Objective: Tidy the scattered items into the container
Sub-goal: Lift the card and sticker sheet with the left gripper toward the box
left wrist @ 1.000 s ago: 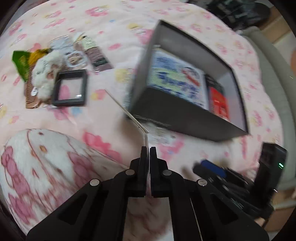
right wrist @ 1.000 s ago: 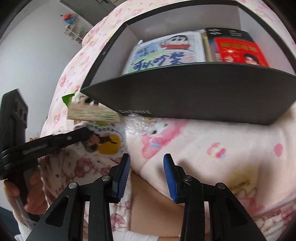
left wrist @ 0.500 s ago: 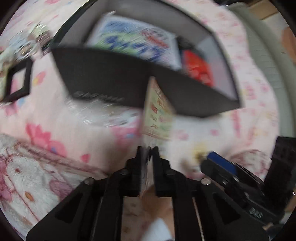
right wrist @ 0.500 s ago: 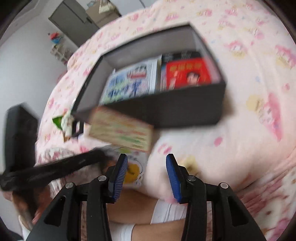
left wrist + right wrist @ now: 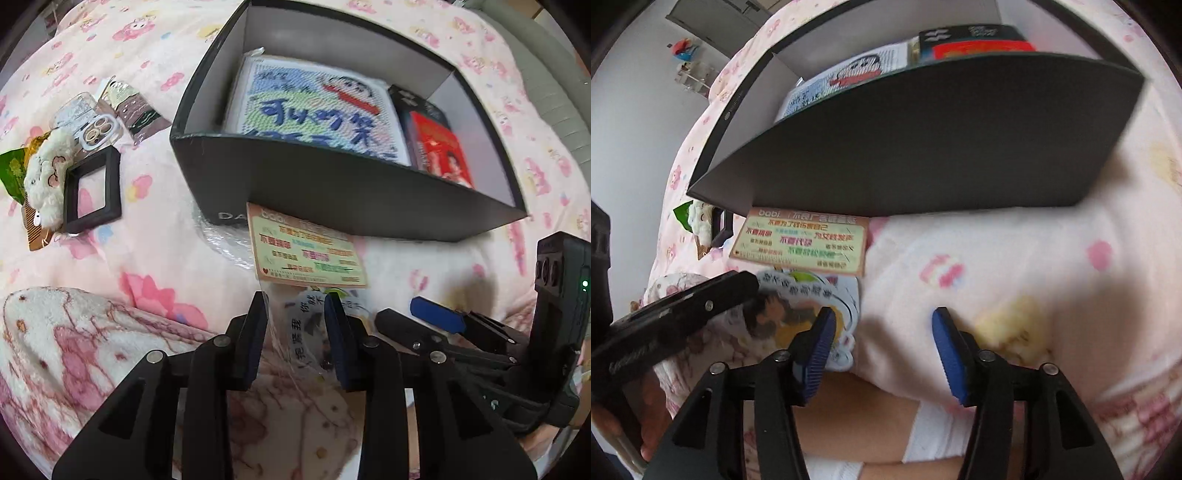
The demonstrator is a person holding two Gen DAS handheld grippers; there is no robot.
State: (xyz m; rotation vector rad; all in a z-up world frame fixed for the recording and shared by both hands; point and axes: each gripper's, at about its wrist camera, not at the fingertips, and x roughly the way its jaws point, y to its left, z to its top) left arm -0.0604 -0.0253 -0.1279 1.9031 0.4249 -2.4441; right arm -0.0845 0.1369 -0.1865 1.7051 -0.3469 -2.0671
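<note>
A clear sticker packet with an orange and yellow header card (image 5: 306,254) lies flat on the pink blanket, against the near wall of the dark grey box (image 5: 332,192). My left gripper (image 5: 297,325) stands over the packet's lower end. Its jaws are opening, the packet lies between them, and the pads do not press on it. In the right wrist view the same packet (image 5: 798,243) lies left of my right gripper (image 5: 882,332), whose jaws are opening over bare blanket with nothing between them. The box (image 5: 923,140) holds a cartoon picture (image 5: 314,118) and a red book (image 5: 439,151).
At the far left lie a black square frame (image 5: 92,192), a white plush toy (image 5: 44,173), a clear phone case (image 5: 88,125), a small card packet (image 5: 136,110), a green wrapper (image 5: 11,170) and a brown comb (image 5: 35,236). A fluffy patterned sleeve (image 5: 74,350) fills the lower left.
The left gripper was shut on the packet's edge and carried it toward the box; now its jaws have parted and the packet lies flat on the blanket. The right jaws have widened.
</note>
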